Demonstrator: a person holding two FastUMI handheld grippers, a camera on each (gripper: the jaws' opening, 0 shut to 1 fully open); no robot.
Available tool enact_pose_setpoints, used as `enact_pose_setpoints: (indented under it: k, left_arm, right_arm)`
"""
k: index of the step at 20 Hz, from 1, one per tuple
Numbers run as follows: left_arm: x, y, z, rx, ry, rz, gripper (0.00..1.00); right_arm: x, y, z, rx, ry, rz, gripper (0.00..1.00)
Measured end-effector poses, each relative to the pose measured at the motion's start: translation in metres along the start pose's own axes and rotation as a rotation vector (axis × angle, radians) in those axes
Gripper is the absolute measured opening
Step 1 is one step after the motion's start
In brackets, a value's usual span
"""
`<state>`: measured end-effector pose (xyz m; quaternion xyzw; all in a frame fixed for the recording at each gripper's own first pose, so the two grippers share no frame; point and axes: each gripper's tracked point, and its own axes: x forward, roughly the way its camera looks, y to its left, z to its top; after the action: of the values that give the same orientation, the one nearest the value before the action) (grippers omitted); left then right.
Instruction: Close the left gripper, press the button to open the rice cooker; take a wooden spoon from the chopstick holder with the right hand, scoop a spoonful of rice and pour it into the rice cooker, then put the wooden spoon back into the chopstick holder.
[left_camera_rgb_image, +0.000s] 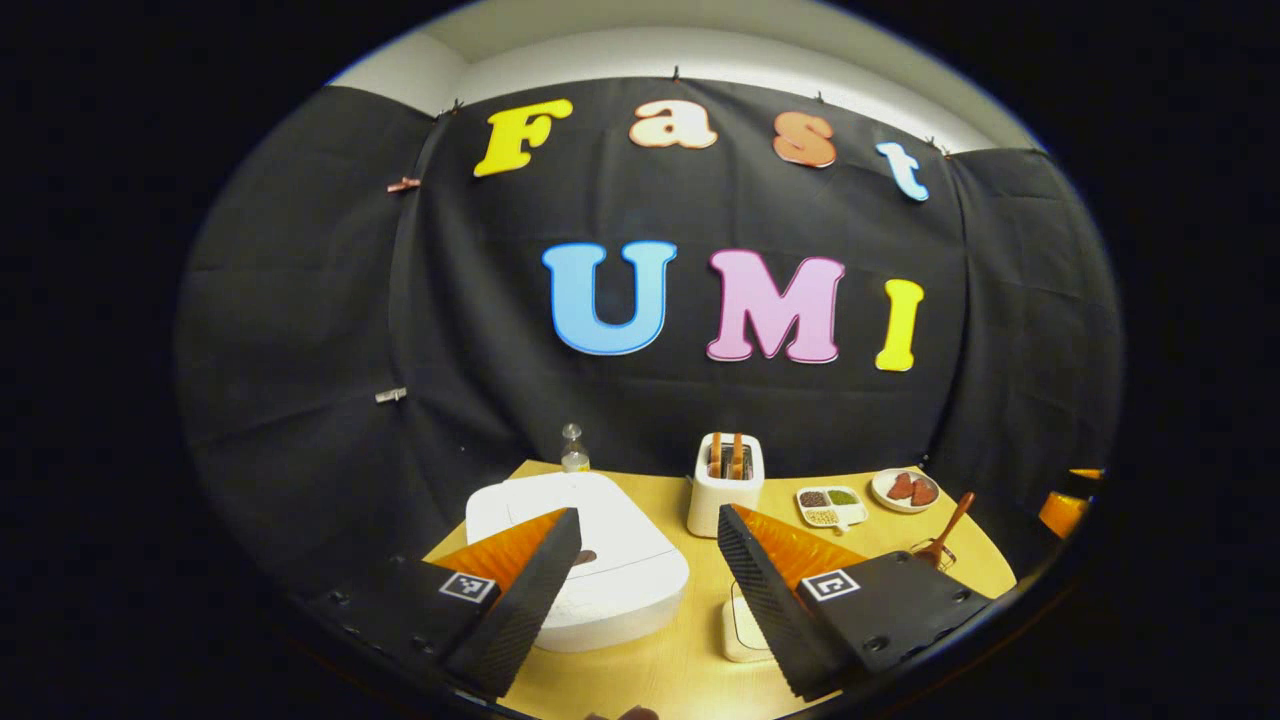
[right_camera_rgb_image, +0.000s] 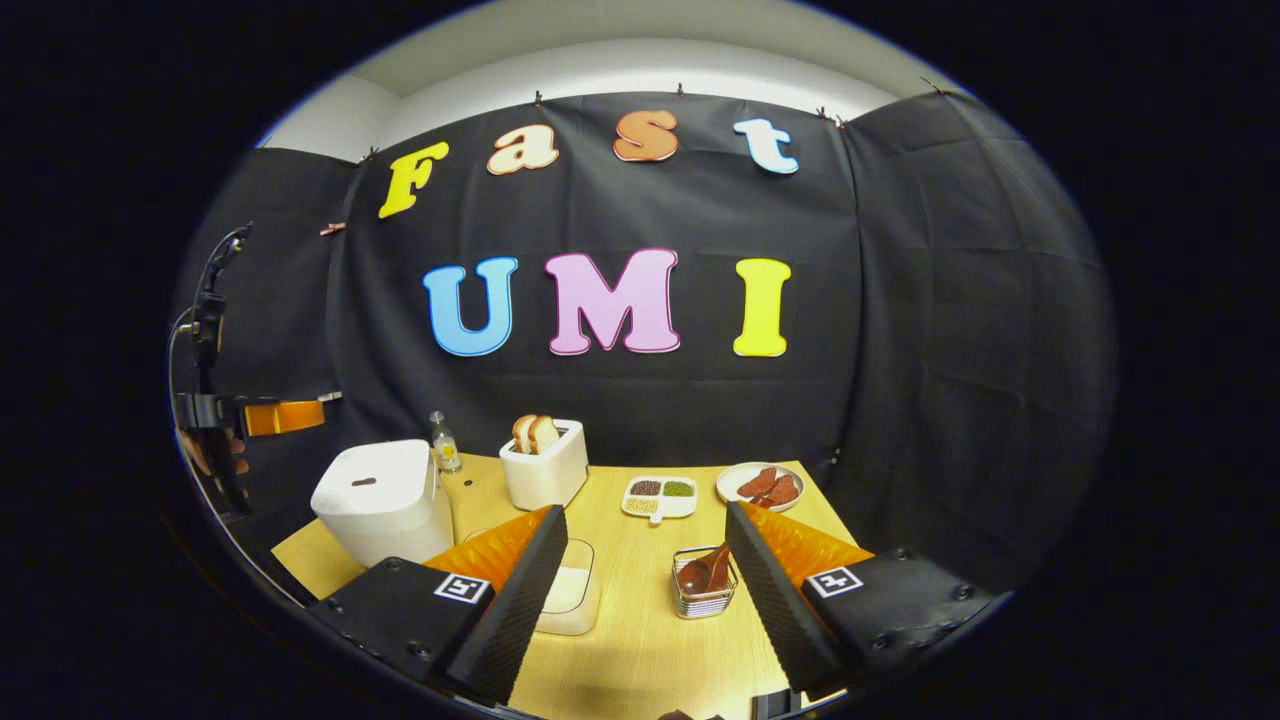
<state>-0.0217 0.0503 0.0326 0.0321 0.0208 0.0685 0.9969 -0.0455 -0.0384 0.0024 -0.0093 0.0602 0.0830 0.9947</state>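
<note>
The white rice cooker (left_camera_rgb_image: 600, 570) stands with its lid down, its small dark button (left_camera_rgb_image: 586, 557) just past my left finger. My left gripper (left_camera_rgb_image: 648, 514) is open, above and in front of the cooker, holding nothing. In the right gripper view the cooker (right_camera_rgb_image: 385, 500) stands at the left. A wire chopstick holder (right_camera_rgb_image: 705, 598) with wooden spoons (right_camera_rgb_image: 700, 572) stands between my fingers' far ends. My right gripper (right_camera_rgb_image: 645, 510) is open and empty. A clear box of rice (right_camera_rgb_image: 570, 595) lies left of the holder. The left gripper (right_camera_rgb_image: 270, 417) hangs above the cooker's left side, held by a hand (right_camera_rgb_image: 205, 455).
On the wooden table (right_camera_rgb_image: 640, 650) a white toaster (right_camera_rgb_image: 545, 465) with bread stands at the back, with a small bottle (right_camera_rgb_image: 442, 445) to its left. A divided dish (right_camera_rgb_image: 660, 497) and a plate (right_camera_rgb_image: 765, 485) of red pieces lie at the back right.
</note>
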Motion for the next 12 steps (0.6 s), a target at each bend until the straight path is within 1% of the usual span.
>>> enact_pose_setpoints:
  k: [2,4,5,8,10,12]
  left_arm:
    - [-0.029,-0.002,0.004,0.0,-0.029,-0.024,0.95]
    - [-0.053,-0.007,-0.003,-0.039,-0.028,-0.054,0.95]
    - [-0.063,-0.002,-0.008,-0.048,-0.025,-0.057,0.95]
    - [-0.085,0.016,-0.025,-0.047,-0.026,-0.048,0.95]
    - [-0.093,0.026,-0.035,-0.041,-0.029,-0.05,0.95]
    - [-0.099,0.036,-0.048,-0.052,-0.006,-0.05,0.95]
  right_arm:
    - [-0.017,0.005,0.011,0.01,-0.021,-0.024,0.99]
    - [-0.037,0.008,0.017,0.025,-0.044,-0.052,0.98]
    - [-0.048,0.007,0.018,0.024,-0.05,-0.071,0.98]
    - [-0.076,-0.002,0.006,0.014,-0.045,-0.14,0.99]
    - [-0.089,-0.003,-0.006,0.03,-0.02,-0.163,0.98]
    - [-0.096,-0.005,-0.017,0.046,0.004,-0.181,0.98]
